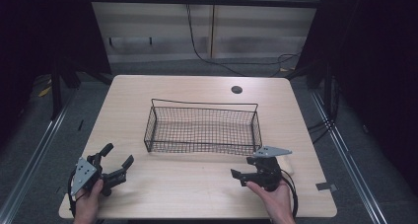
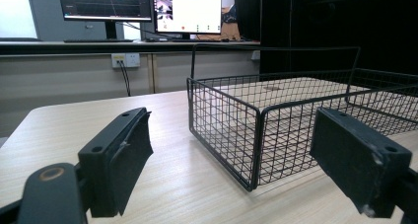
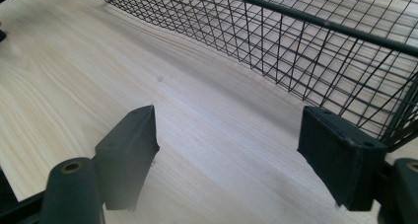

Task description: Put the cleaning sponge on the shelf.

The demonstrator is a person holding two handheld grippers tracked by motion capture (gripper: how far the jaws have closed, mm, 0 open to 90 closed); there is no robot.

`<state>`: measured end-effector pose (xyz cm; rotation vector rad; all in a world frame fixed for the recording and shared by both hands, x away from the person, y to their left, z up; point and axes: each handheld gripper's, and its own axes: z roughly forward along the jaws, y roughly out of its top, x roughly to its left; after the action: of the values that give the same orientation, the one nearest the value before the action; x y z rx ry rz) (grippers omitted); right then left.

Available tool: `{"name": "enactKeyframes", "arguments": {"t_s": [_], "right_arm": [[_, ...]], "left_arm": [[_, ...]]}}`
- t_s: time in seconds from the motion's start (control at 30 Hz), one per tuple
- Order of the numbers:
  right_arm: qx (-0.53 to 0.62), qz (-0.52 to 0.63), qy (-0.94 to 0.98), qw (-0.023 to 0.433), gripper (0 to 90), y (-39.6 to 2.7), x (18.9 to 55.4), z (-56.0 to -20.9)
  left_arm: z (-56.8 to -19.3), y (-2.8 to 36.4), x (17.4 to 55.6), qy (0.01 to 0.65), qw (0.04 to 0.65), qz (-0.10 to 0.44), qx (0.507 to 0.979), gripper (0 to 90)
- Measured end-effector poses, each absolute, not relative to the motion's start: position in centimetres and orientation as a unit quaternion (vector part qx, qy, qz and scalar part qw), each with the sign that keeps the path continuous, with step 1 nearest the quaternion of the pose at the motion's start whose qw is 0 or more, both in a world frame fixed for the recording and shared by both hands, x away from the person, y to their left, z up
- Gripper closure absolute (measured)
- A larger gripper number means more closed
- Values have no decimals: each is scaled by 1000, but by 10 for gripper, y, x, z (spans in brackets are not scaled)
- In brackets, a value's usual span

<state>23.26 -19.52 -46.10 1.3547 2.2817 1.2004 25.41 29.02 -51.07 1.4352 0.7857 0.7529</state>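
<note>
Wooden table [image 1: 197,184] bearing wire basket [image 1: 202,130]

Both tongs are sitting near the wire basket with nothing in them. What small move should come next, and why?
Probably ease the left tongs forward to the wire basket's near left corner. Their jaws stand open and empty on the table, and in the left gripper view that corner lies straight ahead between them. The right tongs, also open and empty, sit by the near right corner, ready to match.

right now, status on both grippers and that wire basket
Left gripper open, holding nothing, near the table's front left corner. Right gripper open, holding nothing, just off the wire basket's front right corner. Basket untouched, nothing visible inside. Nothing in the way.
</note>
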Motion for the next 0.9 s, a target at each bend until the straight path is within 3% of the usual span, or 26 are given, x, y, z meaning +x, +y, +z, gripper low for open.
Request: {"name": "enactKeyframes", "arguments": {"t_s": [0.37, 0.9], "right_arm": [[448, 426, 779, 107, 332, -197, 230, -448], [483, 426, 761, 79, 308, -217, 227, -422]], "left_arm": [[-511, 290, 254, 342, 621, 327, 624, 155], [-511, 290, 254, 342, 622, 327, 624, 155]]}}
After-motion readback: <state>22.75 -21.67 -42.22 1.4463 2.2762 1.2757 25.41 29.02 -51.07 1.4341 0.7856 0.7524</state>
